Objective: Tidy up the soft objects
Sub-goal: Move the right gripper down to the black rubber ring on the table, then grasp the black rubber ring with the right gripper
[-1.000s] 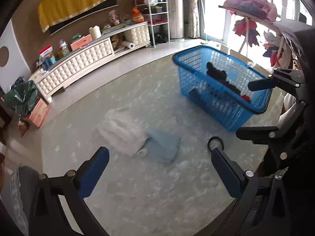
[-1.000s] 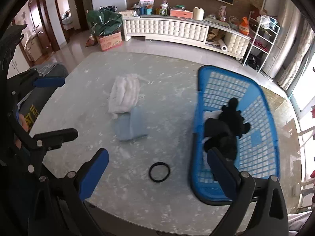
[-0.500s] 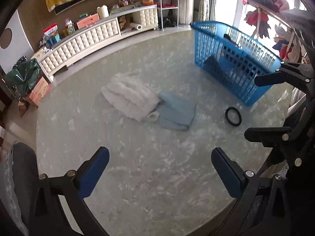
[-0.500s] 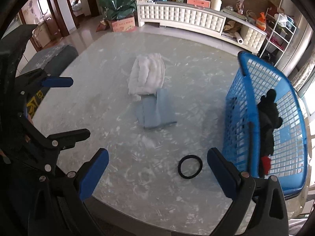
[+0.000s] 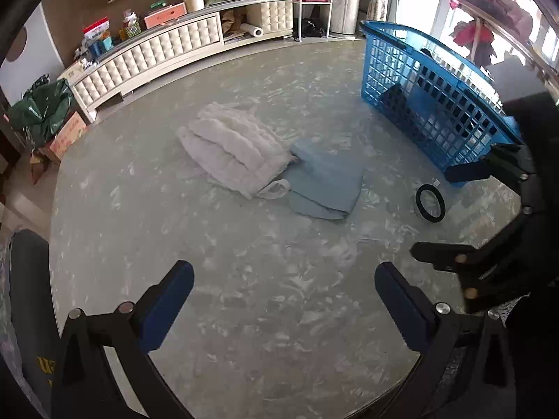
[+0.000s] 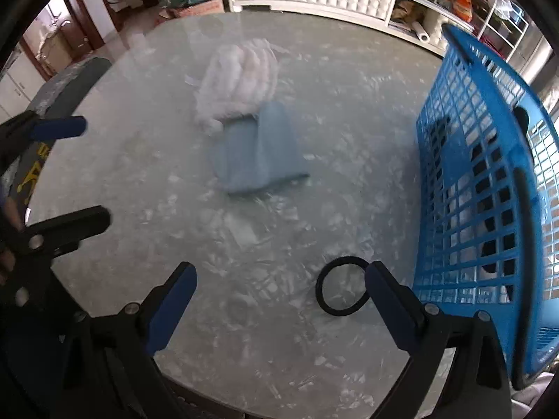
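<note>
1. The left gripper (image 5: 283, 295) hangs over the near part of the round marble table (image 5: 265, 314), its blue-padded fingers spread wide with nothing between them.
2. The right gripper (image 6: 281, 302) is likewise released and empty, low over the table's near edge; its right finger sits just in front of a black hair tie (image 6: 343, 286) that lies flat on the marble.
3. The soft things to sort lie mid-table: a white quilted bundle (image 5: 236, 148) and a folded pale-blue cloth (image 5: 325, 183), the two touching, with a white loop from the bundle resting against the cloth's edge.
4. A blue plastic basket (image 5: 429, 104) stands on the table's right side, with dark items inside seen through its lattice.
5. Only the left wrist view shows the hair tie (image 5: 430, 203) whole, lying apart from the cloth and just beside the basket's near corner; it also shows the right gripper's black frame at its right edge and a clothes rack by the window (image 5: 478, 7).
6. Only the right wrist view looks along the basket's side wall (image 6: 478, 188), where white fabric shows among the dark pieces, and it catches the left gripper's frame at its left edge.
7. Both views show a white tufted cabinet (image 5: 164, 56) against the far wall, cluttered on top.
8. Yellow lettering marks a grey object at the table's left edge (image 6: 33, 171), too distorted to read; the printing on a cardboard box on the floor (image 5: 68, 132) is also unreadable.
</note>
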Action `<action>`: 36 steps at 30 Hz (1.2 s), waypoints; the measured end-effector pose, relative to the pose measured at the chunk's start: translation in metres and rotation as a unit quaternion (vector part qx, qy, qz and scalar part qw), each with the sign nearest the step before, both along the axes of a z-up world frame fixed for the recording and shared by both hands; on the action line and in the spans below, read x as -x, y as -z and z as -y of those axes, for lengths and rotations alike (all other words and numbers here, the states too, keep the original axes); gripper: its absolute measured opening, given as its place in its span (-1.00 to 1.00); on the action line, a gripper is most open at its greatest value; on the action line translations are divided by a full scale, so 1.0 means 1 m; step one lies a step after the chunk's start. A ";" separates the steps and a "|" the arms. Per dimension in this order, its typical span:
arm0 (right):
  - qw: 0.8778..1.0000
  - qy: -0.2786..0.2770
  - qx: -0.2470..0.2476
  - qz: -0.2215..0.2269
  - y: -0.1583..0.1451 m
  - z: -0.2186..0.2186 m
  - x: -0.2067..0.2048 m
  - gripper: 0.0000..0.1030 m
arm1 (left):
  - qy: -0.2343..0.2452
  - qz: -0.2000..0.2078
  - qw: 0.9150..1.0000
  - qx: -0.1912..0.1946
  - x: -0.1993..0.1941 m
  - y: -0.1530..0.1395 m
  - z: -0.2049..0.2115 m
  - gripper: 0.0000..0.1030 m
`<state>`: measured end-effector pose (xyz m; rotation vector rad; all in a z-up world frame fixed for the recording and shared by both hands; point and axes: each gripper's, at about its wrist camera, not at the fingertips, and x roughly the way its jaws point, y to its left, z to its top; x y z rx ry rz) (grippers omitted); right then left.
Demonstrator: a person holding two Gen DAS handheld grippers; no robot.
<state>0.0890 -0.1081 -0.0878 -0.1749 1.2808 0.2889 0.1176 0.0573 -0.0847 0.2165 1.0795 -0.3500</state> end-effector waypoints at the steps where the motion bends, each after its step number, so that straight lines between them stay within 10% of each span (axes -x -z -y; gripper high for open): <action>1: 1.000 0.004 0.004 -0.001 0.002 0.001 -0.001 0.90 | 0.004 0.002 1.000 -0.004 0.000 0.001 0.004 1.00; 16: 0.995 0.090 0.016 -0.043 0.043 0.029 -0.016 0.65 | 0.024 -0.020 0.999 -0.022 -0.006 0.021 0.032 1.00; 30: 0.997 0.079 0.004 -0.026 0.030 0.043 -0.002 -0.84 | 0.024 -0.019 0.999 -0.022 -0.006 0.020 0.032 1.00; 36: 0.997 0.066 -0.004 -0.025 0.020 0.037 0.010 -0.85 | 0.026 -0.012 0.999 -0.016 -0.004 0.014 0.032 1.00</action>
